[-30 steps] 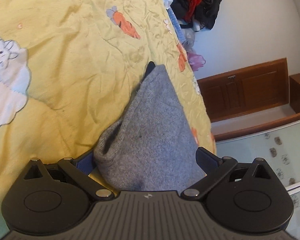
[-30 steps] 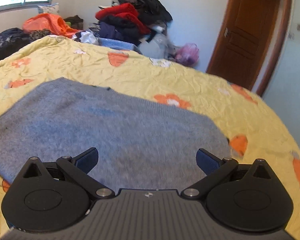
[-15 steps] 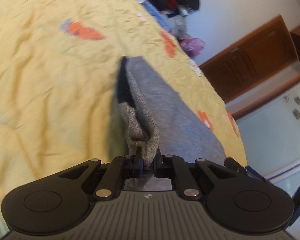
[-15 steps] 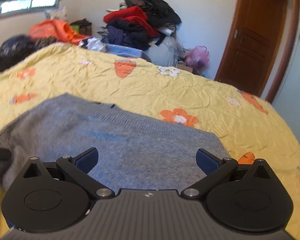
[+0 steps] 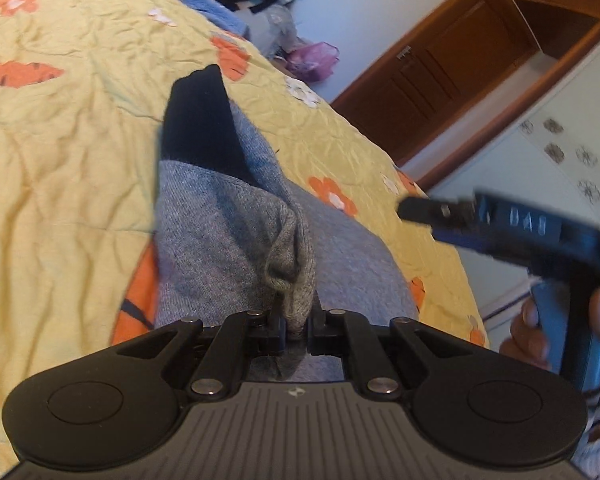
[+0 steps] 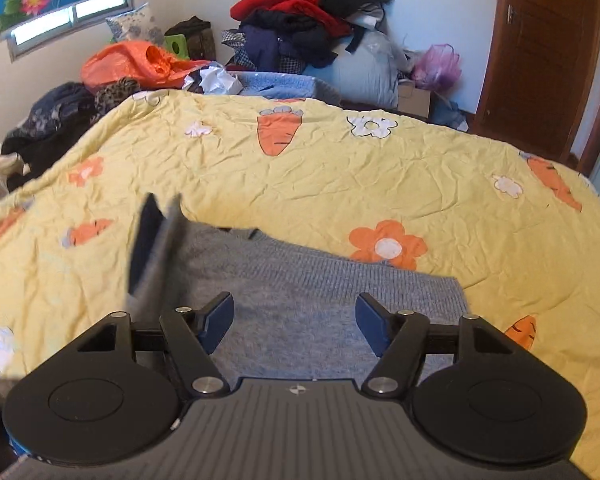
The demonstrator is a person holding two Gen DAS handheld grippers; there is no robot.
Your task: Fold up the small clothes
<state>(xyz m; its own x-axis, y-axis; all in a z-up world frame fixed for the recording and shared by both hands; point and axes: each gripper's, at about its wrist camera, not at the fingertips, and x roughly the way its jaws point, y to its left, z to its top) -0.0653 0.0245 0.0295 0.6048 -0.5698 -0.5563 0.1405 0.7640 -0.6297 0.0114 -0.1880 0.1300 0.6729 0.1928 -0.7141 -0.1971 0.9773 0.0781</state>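
Observation:
A small grey knit sweater (image 5: 224, 220) with a dark navy part (image 5: 198, 128) lies on the yellow bedspread (image 5: 60, 152). My left gripper (image 5: 296, 320) is shut on a bunched edge of the sweater and holds it lifted off the bed. In the right wrist view the sweater (image 6: 300, 300) spreads flat below my right gripper (image 6: 296, 320), which is open and empty just above it. The lifted flap (image 6: 152, 248) stands up blurred at the left. The right gripper also shows in the left wrist view (image 5: 500, 232), held by a hand.
The yellow bedspread (image 6: 340, 184) has carrot and flower prints. A heap of clothes (image 6: 308, 20) and an orange bag (image 6: 132, 64) lie beyond the far edge. A brown wooden door (image 6: 540, 60) stands at the right.
My left gripper closed on the sweater's edge and has lifted it, turning the flap up so the navy part shows. My right gripper has risen and stayed open.

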